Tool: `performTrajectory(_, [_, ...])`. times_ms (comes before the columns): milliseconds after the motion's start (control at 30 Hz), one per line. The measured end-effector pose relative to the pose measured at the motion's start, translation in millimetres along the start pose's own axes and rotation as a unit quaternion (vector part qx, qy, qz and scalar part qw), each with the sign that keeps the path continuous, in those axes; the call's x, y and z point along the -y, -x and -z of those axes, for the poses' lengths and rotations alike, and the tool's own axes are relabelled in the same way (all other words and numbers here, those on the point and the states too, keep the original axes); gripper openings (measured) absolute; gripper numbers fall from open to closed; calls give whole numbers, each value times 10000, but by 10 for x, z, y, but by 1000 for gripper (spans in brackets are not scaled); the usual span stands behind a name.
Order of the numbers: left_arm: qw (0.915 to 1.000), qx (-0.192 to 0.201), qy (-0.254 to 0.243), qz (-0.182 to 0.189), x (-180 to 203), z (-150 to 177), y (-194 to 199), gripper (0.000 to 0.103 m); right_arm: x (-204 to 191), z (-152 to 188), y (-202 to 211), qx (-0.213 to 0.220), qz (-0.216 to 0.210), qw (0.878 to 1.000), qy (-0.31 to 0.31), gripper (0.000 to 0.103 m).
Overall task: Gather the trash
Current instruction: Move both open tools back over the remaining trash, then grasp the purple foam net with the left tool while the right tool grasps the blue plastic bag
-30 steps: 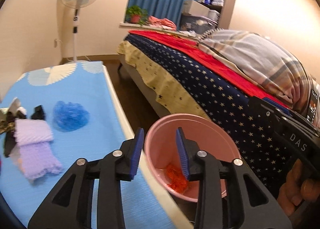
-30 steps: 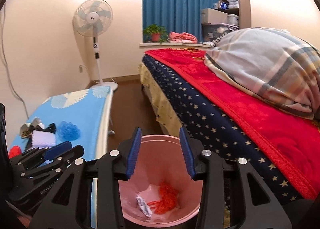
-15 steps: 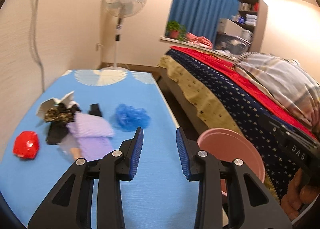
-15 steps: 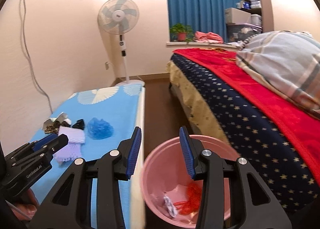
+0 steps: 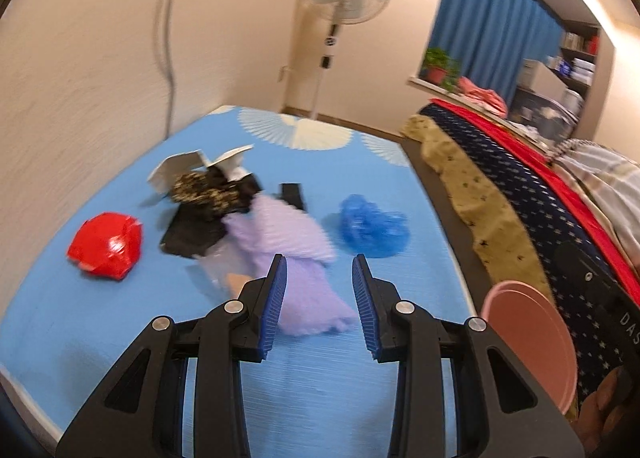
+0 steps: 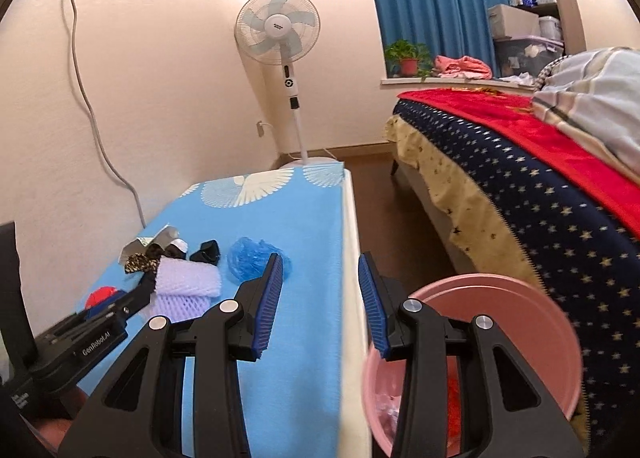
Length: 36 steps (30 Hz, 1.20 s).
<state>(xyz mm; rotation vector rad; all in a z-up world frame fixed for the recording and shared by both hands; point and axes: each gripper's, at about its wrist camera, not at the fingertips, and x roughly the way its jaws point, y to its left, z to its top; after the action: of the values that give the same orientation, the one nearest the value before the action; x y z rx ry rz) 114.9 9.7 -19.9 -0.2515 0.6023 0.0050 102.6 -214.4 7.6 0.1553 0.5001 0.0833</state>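
Observation:
Trash lies on the blue-covered table (image 5: 120,338): a red crumpled wrapper (image 5: 106,245), a purple foam net (image 5: 294,258), a black and gold patterned wrapper (image 5: 204,194), white folded paper (image 5: 188,166) and a blue crumpled bag (image 5: 372,228). My left gripper (image 5: 319,298) hovers open over the table, just short of the purple foam net, with nothing between its fingers. The right gripper (image 6: 320,298) is open and empty above the table's right edge, beside the pink bin (image 6: 500,298). Red and clear scraps lie in the bin. In the right wrist view the left gripper (image 6: 132,298) points at the pile.
A bed with a star-patterned navy cover (image 6: 520,194) and red blanket (image 6: 520,126) stands to the right across a narrow floor gap. A standing fan (image 6: 280,30) is beyond the table's far end. A cable (image 6: 92,118) hangs down the left wall.
Both grippers swung left, away from the pink bin and toward the table. The left one now faces the trash pile; the bin slid to the right edge of both views.

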Motion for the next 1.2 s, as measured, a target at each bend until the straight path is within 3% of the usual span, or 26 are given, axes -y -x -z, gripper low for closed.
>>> performTrajectory(533, [9990,-354,84,-259,-161,100,-375,34,-208,137,-833,-540,-570,9967,-195,40])
performTrajectory(933, [9982,-520,49,-296,-153,136,-554,34,-295,66,-1428,-907,-637,9937,-165,41])
performTrajectory(1100, [9976,-596,75,-333,-166,140,-578,21,-385,62,-1668,-1167,-752,9903,-63,42])
performTrajectory(1200, [9975,-612,70,-342,-166,144,-586,20,-401,56,-1788,-1337,-822,9876,-108,42])
